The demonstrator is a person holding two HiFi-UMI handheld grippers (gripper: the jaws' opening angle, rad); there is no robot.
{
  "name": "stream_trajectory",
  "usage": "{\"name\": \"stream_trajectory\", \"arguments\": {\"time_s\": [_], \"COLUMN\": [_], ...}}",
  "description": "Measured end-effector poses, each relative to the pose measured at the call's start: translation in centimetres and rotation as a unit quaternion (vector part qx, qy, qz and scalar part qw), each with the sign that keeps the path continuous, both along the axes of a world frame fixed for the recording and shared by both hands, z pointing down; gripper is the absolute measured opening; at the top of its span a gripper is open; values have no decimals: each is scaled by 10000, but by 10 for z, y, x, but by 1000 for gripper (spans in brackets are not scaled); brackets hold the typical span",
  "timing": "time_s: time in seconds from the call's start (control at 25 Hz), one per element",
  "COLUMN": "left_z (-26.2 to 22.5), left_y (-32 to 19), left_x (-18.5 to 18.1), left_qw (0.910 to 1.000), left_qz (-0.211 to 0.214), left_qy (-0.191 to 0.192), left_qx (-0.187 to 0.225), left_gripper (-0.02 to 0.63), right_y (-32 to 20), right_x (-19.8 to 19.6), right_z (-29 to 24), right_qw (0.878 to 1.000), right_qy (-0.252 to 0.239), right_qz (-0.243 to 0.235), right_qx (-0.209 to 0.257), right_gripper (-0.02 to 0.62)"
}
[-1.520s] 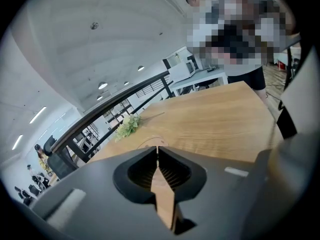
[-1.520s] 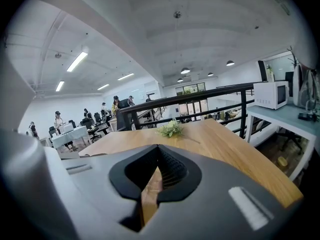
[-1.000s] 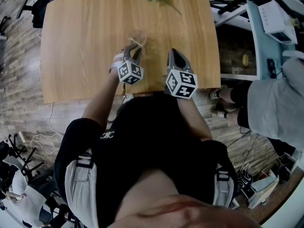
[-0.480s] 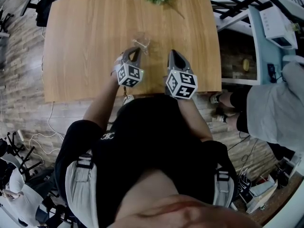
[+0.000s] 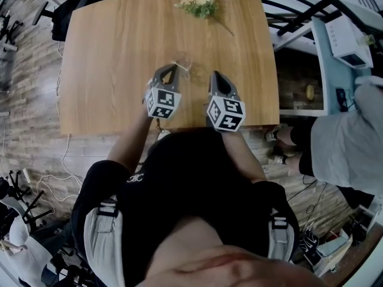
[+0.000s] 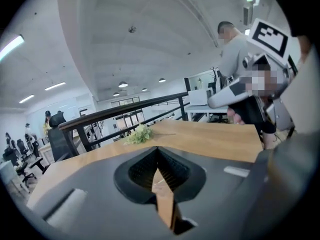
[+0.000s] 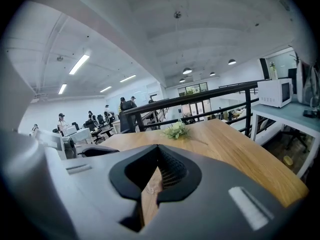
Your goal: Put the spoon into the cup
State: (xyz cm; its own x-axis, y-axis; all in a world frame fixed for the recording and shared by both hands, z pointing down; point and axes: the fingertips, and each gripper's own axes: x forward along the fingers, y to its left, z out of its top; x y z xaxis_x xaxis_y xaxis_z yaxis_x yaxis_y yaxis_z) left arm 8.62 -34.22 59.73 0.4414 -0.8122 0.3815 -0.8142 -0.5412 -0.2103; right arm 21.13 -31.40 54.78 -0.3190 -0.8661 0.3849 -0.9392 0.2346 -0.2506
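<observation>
A clear glass cup (image 5: 181, 60) stands on the wooden table (image 5: 108, 52), near the middle. A thin pale thing that looks like the spoon (image 5: 178, 63) rests at the cup; I cannot tell how it sits. My left gripper (image 5: 169, 69) points at the cup's near left side, its tips close to it, jaws shut with nothing visible between them. My right gripper (image 5: 214, 75) hovers to the right of the cup, also shut and holding nothing. In the left gripper view (image 6: 158, 150) and the right gripper view (image 7: 158, 148) the tips meet over bare wood.
A small bunch of pale flowers (image 5: 199, 0) with a long stem lies at the table's far edge. A black railing (image 7: 200, 96) runs behind the table. A person in grey (image 5: 341, 130) stands to the right, beside a light blue bench with a white appliance (image 5: 350, 31).
The head view has shifted, so the table sits lower in the picture. Both grippers keep nearly the same places by the cup and stay shut.
</observation>
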Motion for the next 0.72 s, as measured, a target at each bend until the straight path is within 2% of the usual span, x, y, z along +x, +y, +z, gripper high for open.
{"name": "stream_trajectory", "arguments": {"time_s": [0.28,0.44,0.72], "left_z": [-48,-71,-124], "left_y": [9,16,23], "left_x": [-1,-2,-20], "left_qw": [9960,9940,9879], "left_qz": [-147,-147,-327], "left_qy": [880,1080,1284], "left_qx": [-71,123,806], "left_gripper": [12,11,12], "right_y": [-6,-7,-4], "right_x": [-9,-15,-34], "right_z": [-25,-32,-51], "right_qw": [9982,9972,9928], "right_qy": [-43,-106,30], "right_qz": [107,79,-117], "right_qx": [589,733,1188], "right_gripper": [0,0,-2]}}
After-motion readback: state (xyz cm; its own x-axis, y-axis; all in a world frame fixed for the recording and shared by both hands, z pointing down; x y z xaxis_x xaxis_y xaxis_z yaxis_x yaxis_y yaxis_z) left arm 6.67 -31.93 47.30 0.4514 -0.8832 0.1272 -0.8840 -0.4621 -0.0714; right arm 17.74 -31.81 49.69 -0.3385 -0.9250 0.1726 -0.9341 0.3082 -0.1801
